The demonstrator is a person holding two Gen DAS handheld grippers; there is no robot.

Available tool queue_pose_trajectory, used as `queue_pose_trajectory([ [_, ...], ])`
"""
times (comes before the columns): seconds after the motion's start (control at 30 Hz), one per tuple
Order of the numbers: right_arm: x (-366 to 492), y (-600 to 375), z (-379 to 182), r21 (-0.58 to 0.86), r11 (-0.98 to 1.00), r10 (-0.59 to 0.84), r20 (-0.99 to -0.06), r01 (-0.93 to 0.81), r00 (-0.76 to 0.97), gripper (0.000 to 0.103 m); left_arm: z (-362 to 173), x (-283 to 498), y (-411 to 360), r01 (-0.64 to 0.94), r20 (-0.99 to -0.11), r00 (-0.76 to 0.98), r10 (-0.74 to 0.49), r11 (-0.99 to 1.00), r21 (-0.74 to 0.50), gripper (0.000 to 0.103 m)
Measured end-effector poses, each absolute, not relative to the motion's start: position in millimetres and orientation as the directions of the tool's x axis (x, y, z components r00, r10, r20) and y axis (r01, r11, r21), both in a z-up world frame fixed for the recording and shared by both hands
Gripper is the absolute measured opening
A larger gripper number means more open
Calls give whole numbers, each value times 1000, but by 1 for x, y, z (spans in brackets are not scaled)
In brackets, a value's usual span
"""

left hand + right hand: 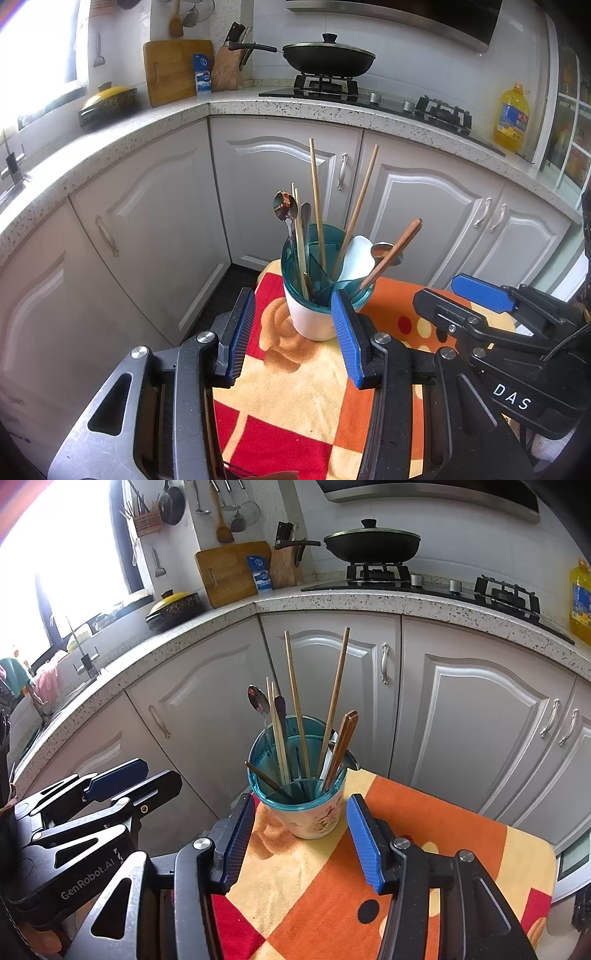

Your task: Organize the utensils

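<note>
A white utensil cup (312, 319) (314, 819) with a teal divided insert stands on a colourful cloth (295, 398) (332, 886). Several utensils stand in it: wooden chopsticks (317, 192) (293, 683), a metal spoon (285, 207) (258, 699), a wood-handled spoon (395, 251) (341, 746) and a white ceramic spoon (356, 258). My left gripper (293, 332) is open just short of the cup, nothing between its blue pads. My right gripper (301, 834) is open too, empty, on the cup's near side. Each gripper shows at the edge of the other's view.
The cloth covers a small stand in front of white corner cabinets (280, 192) (461, 720). On the speckled counter (280, 107) stand a gas hob with a lidded black pan (328, 57) (373, 544), a knife block, a cutting board, a yellow pot and an oil bottle (511, 118).
</note>
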State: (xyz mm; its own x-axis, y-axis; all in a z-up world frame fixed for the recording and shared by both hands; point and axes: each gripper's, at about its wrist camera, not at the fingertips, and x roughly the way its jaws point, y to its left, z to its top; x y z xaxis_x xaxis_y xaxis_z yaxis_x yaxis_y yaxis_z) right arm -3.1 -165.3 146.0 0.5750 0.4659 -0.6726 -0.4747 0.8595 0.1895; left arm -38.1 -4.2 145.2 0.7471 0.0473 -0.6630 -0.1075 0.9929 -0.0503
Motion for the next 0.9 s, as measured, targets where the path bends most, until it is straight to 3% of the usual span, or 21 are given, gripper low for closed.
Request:
queue_pose_trajectory([
  [0.9, 0, -162, 142, 189, 856, 466, -683, -480, 562, 52, 144, -36, -7, -111, -665, 745, 53, 993, -45, 42],
])
